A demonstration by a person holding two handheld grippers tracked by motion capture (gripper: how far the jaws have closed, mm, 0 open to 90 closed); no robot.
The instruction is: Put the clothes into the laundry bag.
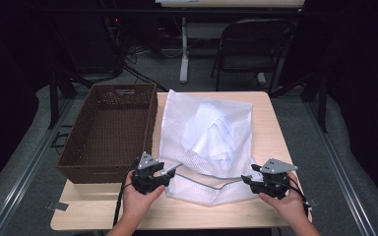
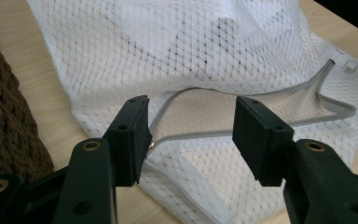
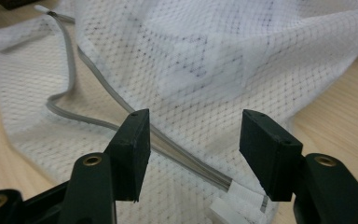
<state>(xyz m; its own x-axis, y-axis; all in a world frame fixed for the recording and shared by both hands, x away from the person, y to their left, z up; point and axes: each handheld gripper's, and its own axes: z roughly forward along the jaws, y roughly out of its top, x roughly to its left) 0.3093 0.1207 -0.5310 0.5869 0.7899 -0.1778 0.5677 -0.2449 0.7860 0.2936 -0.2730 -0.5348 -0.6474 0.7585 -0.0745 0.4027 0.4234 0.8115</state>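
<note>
Left gripper [image 2: 191,135] jaws apart at lower centre, over mesh laundry bag [image 1: 206,142] zipper [image 2: 242,133]; right gripper [image 3: 193,151] jaws likewise apart.

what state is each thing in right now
mesh bag: flat on the table, zipper open, white cloth inside
basket: upright, empty, left of the bag
left gripper: open, at the zipper's left end
right gripper: open, at the zipper's right end
</note>
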